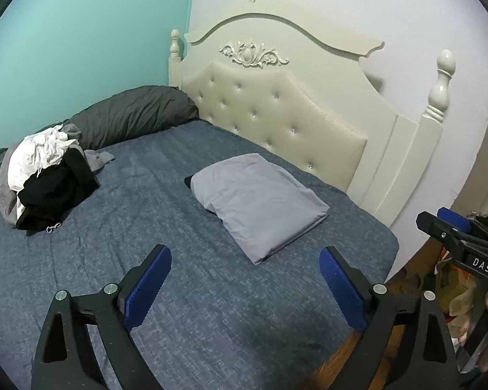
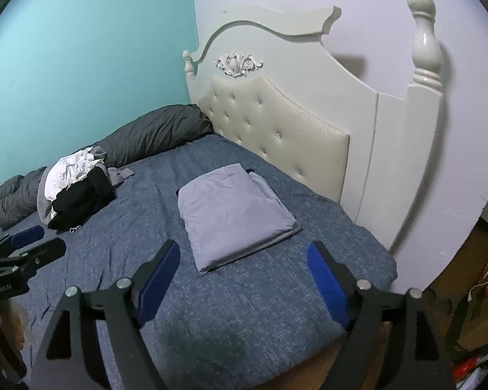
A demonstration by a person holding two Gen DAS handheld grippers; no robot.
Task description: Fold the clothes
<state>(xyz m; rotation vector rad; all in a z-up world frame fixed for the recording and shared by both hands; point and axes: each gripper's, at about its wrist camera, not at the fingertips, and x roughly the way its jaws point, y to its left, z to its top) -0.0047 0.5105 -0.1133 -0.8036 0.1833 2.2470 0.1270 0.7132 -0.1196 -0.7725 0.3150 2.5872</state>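
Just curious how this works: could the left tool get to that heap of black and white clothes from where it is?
Probably yes. The left tool is open and holds nothing, and only bare blue bedspread lies between it and the clothes heap. It would need to move forward and left.

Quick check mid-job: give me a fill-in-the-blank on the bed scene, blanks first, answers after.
1. The folded garment on the bed is pale ____.
2. The left gripper and the right gripper both stand ____, holding nothing.
3. The pile of unfolded clothes lies near the ____ wall.
4. In that pile, a white piece lies on top of a ____ one.

Missing words: grey; open; turquoise; black
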